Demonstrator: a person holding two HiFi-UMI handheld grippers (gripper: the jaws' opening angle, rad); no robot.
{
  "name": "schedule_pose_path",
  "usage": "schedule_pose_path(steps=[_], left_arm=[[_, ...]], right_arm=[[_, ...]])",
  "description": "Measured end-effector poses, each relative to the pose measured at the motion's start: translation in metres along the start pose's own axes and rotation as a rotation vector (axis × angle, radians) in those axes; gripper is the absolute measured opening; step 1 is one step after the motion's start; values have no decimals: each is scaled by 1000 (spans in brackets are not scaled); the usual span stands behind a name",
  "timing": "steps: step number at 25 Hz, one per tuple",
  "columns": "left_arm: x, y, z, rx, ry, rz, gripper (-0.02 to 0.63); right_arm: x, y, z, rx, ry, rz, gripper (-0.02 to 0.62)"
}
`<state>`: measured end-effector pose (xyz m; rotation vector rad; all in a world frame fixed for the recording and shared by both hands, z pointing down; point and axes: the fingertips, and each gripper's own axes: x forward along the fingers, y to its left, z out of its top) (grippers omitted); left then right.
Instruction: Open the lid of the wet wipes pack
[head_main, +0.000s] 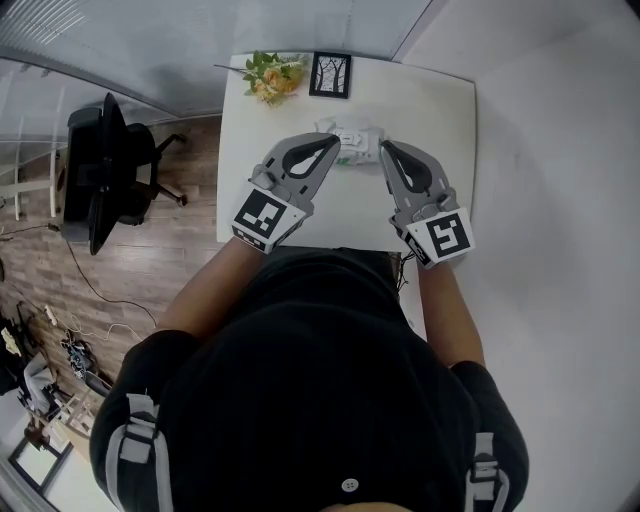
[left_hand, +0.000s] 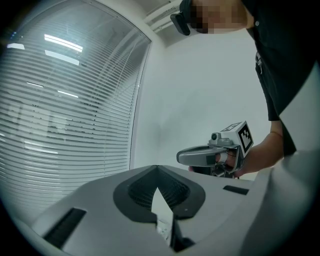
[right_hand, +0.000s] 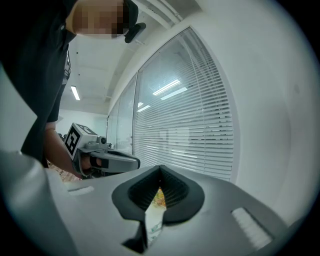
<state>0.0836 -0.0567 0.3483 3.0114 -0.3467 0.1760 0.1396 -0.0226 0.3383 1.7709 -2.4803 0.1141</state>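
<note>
Toward the far middle of the desk (head_main: 440, 110), the wet wipes pack (head_main: 355, 142) lies crosswise between both tips — left tool (head_main: 333, 143) at its left end, right tool (head_main: 386, 150) just beside its right end, both about equally near, jaws together on nothing.

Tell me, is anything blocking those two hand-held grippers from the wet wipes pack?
Nothing visible does. The left hand-held gripper and right hand-held gripper flank the wet wipes pack, tips close beside it on the table. The flowers and picture frame stand beyond it.
</note>
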Motion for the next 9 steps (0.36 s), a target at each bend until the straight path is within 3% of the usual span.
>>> schedule_pose_path(steps=[9], left_arm=[[2,2,1,-3,7,-12,2]], right_arm=[[6,0,11,18,-22,-14,11]])
